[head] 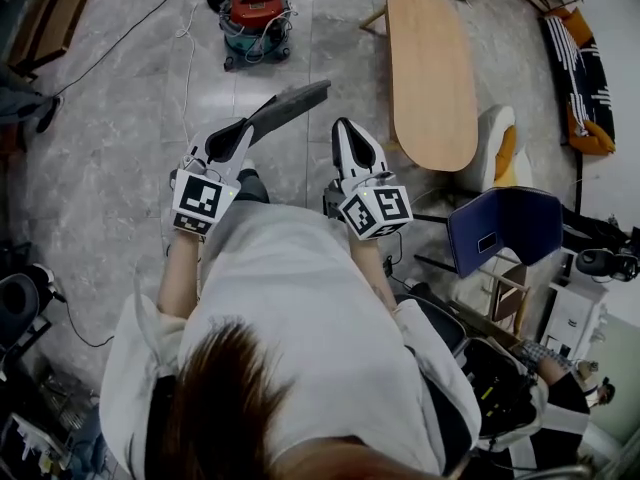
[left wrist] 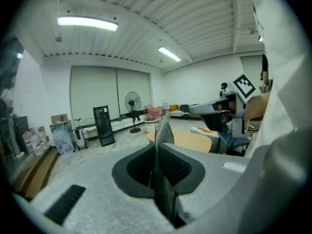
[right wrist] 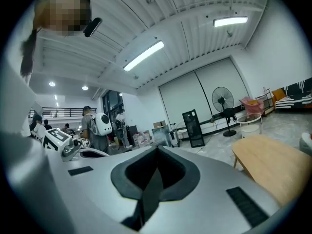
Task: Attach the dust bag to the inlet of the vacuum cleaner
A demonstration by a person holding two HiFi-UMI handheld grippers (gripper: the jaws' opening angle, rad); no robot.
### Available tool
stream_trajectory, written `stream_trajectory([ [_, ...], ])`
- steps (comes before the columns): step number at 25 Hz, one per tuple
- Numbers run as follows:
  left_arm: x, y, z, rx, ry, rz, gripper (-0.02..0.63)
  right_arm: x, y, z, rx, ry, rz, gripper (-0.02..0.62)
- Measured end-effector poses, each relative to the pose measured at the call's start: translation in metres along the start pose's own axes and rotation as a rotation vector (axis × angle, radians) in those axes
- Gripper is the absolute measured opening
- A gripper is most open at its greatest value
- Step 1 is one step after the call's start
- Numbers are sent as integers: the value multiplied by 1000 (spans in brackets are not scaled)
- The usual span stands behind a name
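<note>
Left gripper (head: 238,134) jaws clamp the dust bag (head: 291,108) edge; right gripper (head: 346,128) jaws together; vacuum cleaner (head: 257,14) well ahead.

The vacuum cleaner (head: 258,16) stands on the floor (head: 120,148) ahead of the person, well apart from both claws. The table (head: 430,73) is to its right. A chair (head: 505,223) stands nearer the person, to the right of the right claw (head: 346,128). The 2 claws are held side by side before the person's chest, the left claw (head: 238,136) left of the other (near, but apart). The dust bag (head: 290,108) sits between the left claw's jaws and reaches forward and rightward, its far end ahead of the right claw. A fan (left wrist: 132,103) stands on the floor beyond the table.
</note>
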State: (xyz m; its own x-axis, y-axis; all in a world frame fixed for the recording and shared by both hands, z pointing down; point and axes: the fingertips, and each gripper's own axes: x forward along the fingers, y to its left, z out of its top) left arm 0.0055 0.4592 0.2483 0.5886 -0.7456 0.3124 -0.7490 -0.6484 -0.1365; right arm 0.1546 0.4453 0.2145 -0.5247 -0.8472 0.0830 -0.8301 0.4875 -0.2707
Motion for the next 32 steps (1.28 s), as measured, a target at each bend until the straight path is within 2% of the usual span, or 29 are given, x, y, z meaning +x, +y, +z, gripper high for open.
stream_trajectory([
  [5, 22, 37, 0, 92, 53, -165, 40, 49, 3, 15, -13, 14, -17, 2],
  [12, 42, 82, -4, 121, 55, -275, 40, 97, 12, 29, -45, 4, -54, 2],
  [23, 66, 115, -9, 118, 68, -306, 39, 133, 2, 28, -39, 32, -71, 2],
  [32, 112, 136, -5, 84, 100, -282, 40, 188, -36, 26, 8, 65, 0, 2],
])
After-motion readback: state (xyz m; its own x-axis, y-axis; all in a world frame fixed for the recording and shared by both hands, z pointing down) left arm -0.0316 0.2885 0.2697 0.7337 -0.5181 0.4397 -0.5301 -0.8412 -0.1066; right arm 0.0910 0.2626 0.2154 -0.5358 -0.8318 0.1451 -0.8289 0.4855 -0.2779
